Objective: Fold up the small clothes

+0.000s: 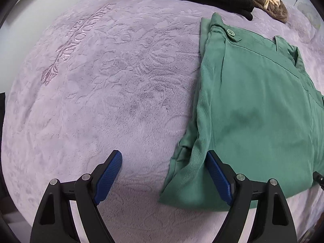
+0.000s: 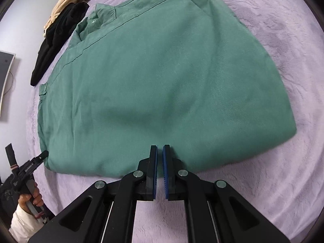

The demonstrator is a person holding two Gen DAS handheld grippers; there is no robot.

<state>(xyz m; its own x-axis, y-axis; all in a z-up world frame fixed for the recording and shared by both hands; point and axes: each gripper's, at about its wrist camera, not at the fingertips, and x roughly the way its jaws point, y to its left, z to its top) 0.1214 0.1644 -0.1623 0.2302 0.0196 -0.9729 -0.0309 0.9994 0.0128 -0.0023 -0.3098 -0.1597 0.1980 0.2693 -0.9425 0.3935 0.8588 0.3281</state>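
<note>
Green shirt (image 2: 162, 85) folded – left claw (image 1: 164, 174) spread | right claw (image 2: 160, 172) closed, empty

green shirt (image 2: 162, 77) flat on purple blanket (image 2: 293, 40); right gripper (image 2: 160, 151) nearly closed at hem; black garment (image 2: 56, 38) far left.

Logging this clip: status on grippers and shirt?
Left hand-held gripper open at the green shirt corner. Right hand-held gripper shut, empty, at near hem. Black clothes beyond, clear.
</note>
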